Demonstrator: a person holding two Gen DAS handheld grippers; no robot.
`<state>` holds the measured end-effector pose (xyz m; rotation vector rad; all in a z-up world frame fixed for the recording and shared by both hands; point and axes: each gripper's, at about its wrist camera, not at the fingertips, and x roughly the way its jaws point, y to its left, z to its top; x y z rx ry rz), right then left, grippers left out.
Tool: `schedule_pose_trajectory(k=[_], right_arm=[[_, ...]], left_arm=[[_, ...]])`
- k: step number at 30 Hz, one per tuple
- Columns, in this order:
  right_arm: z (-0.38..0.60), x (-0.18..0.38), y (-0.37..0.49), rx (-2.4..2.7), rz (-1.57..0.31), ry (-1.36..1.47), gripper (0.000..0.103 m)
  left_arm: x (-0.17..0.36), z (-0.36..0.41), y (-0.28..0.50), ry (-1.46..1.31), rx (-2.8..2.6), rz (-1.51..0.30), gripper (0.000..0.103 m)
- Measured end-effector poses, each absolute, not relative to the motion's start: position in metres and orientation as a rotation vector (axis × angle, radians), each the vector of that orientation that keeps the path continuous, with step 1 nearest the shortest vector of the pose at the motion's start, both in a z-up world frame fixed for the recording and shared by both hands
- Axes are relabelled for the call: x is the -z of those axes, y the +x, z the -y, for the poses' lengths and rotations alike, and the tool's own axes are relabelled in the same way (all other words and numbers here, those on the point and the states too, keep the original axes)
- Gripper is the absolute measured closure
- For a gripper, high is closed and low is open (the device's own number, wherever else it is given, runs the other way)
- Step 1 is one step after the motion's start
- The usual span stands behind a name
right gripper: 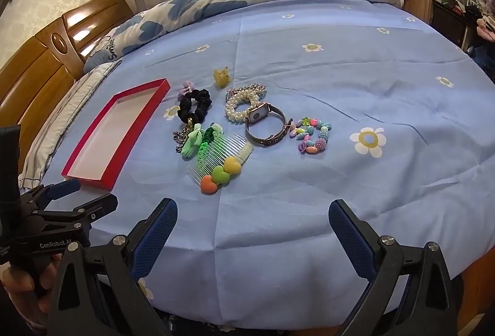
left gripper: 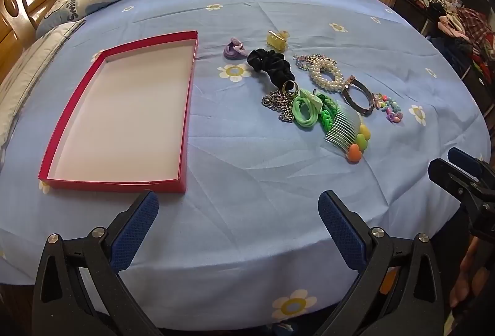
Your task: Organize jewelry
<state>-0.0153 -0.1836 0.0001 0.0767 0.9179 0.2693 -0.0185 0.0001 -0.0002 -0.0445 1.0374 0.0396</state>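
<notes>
Both claws gape wide over the near edge of the blue flowered sheet (left gripper: 247, 175), left gripper (left gripper: 238, 209) and right gripper (right gripper: 253, 217) each holding nothing. Right of the red box (left gripper: 188, 107), whose long axis runs away from the cameras, lies the jewelry: black scrunchie (left gripper: 272, 65), pearl bracelet (left gripper: 328, 76), watch (right gripper: 263, 125), and comb (right gripper: 216, 156) with heart decorations, teeth pointing away.
</notes>
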Motion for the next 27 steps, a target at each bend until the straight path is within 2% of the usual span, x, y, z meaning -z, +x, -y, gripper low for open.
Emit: schedule_pose_trajectory(k=[27], right_arm=[[0.1858,-0.003,-0.016,-0.277,-0.901,0.081,0.004]], left_arm=[[-0.0003,-0.0022,-0.0178,-0.049,-0.035,-1.038,0.0]])
